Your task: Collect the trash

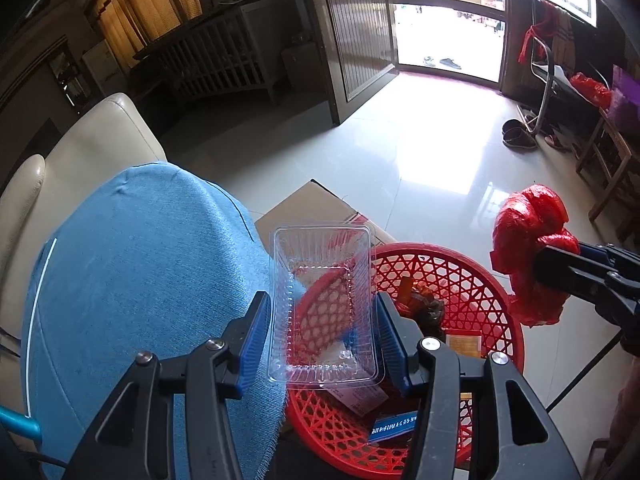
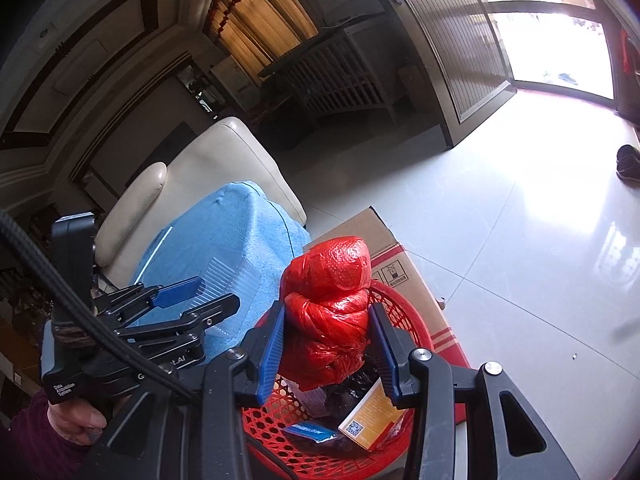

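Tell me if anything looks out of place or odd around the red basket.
Nothing looks spilled or broken. The left gripper holds a clear plastic tray and the right gripper a wadded red bag, both above the red basket, which already holds wrappers and a small box.

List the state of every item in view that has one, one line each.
Left hand-held gripper: shut on clear plastic tray.
Right hand-held gripper: shut on red plastic bag.
Clear plastic tray: empty, held above the basket.
Red plastic bag: bundled, held above the basket.
Red basket: open, partly filled with trash.
Door: open.
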